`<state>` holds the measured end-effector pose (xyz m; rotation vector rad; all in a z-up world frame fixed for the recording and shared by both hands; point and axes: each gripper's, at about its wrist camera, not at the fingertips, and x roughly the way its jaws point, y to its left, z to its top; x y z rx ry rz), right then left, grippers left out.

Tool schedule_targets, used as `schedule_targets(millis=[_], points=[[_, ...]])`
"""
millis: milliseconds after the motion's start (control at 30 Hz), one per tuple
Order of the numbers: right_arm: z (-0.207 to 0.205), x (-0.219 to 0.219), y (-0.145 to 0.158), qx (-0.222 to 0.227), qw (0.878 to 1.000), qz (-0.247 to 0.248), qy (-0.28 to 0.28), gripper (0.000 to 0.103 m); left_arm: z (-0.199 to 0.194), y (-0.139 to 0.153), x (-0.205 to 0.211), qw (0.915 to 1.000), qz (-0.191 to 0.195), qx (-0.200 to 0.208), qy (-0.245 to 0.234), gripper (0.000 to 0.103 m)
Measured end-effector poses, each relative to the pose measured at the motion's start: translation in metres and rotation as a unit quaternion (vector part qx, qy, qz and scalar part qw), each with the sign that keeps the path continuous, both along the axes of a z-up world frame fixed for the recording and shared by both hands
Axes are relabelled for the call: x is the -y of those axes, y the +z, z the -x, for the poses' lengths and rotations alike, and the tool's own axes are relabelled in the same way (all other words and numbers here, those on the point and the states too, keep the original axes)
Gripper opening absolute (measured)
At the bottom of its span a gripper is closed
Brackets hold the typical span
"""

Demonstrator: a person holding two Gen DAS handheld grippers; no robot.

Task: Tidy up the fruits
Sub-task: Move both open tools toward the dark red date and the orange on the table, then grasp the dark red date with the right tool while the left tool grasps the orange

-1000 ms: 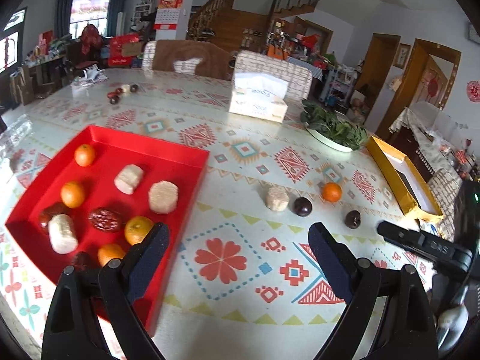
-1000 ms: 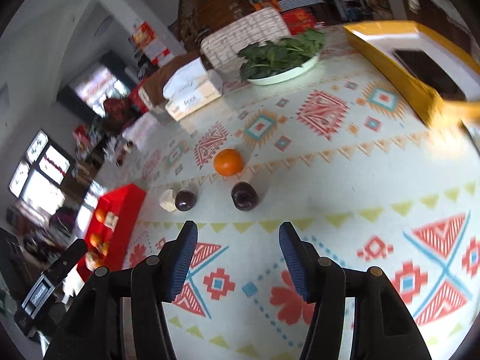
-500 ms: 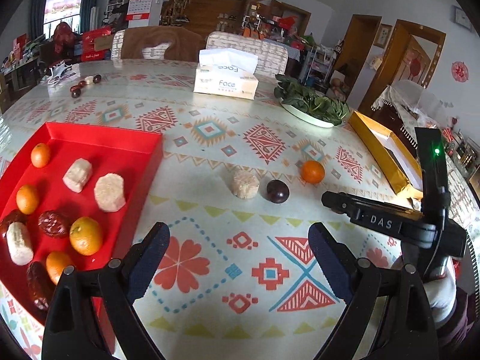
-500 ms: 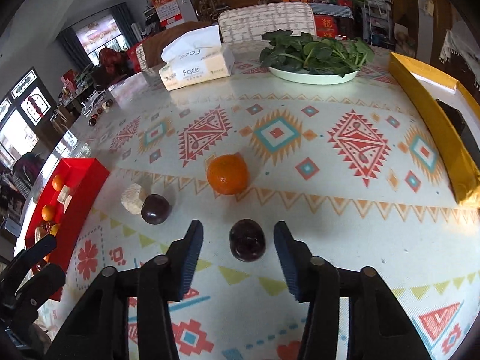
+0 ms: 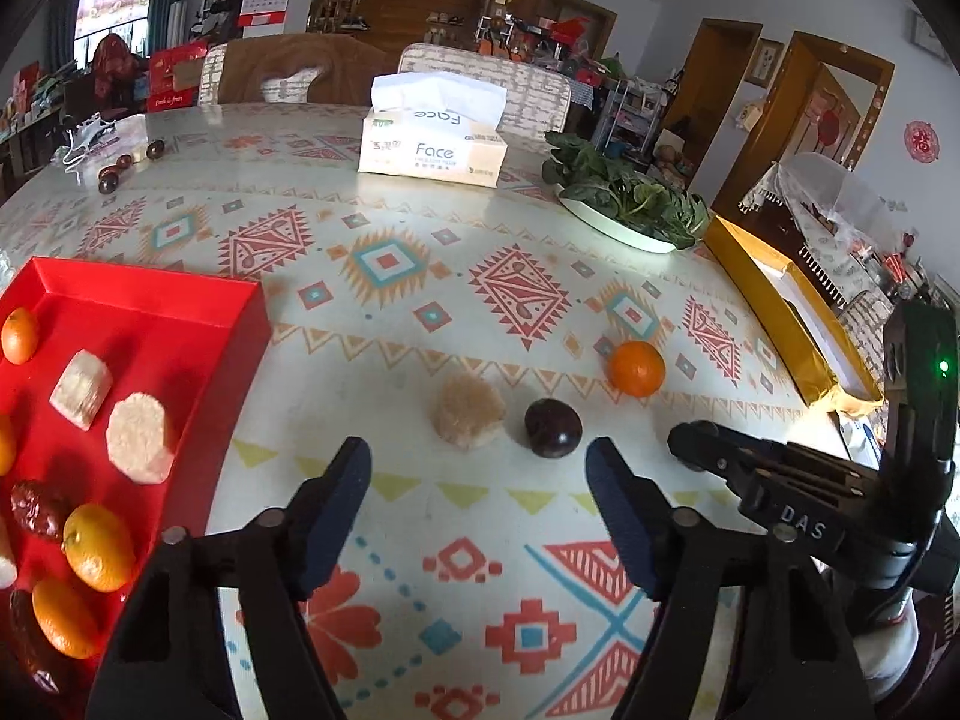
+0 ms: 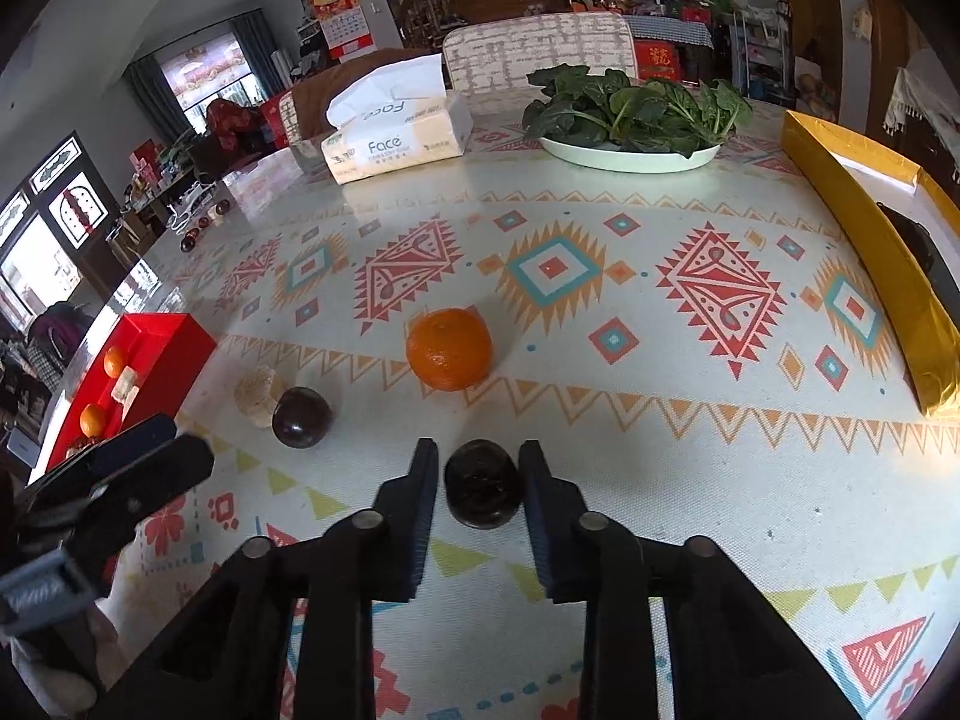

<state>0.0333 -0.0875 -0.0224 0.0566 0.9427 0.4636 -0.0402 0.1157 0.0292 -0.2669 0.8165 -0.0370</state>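
My right gripper (image 6: 480, 480) is shut on a dark round fruit (image 6: 482, 492) that rests on the patterned tablecloth. Past it lie an orange (image 6: 449, 348), a second dark fruit (image 6: 302, 417) and a beige rice cake (image 6: 258, 396). My left gripper (image 5: 477, 480) hovers just short of the rice cake (image 5: 468, 420) and that second dark fruit (image 5: 553, 427). Its jaws are closing with nothing between them. A red tray (image 5: 150, 312) at the left holds several oranges, rice cakes and red dates. The held fruit is hidden in the left wrist view.
A tissue box (image 5: 432, 144) and a plate of leafy greens (image 5: 624, 210) stand at the back of the table. A yellow box (image 5: 774, 306) lies along the right edge. A few small dark fruits (image 5: 114, 174) sit at the far left.
The right gripper came down over the near dark fruit and its jaws closed on it. The left gripper moved away from the tray toward the rice cake and second dark fruit, and its jaws narrowed.
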Motion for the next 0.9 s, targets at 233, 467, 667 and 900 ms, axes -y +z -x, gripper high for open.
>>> schedule_targets(millis=[233, 467, 667, 900], points=[[0.001, 0.004, 0.0, -0.005, 1.0, -0.01, -0.003, 0.025, -0.01, -0.006, 0.005, 1.0, -0.004, -0.007, -0.004, 0.073], [0.001, 0.008, 0.003, -0.001, 1.0, -0.018, -0.013, 0.025, -0.014, -0.009, 0.004, 0.9999, -0.006, -0.011, -0.004, 0.073], [0.0, 0.01, 0.003, -0.004, 1.0, -0.021, -0.016, 0.025, -0.01, -0.002, 0.015, 0.9992, -0.003, 0.013, -0.037, 0.073], [-0.004, 0.024, 0.006, -0.008, 0.999, -0.04, -0.036, 0.025, -0.028, 0.008, 0.045, 0.9959, -0.02, 0.025, -0.084, 0.073]])
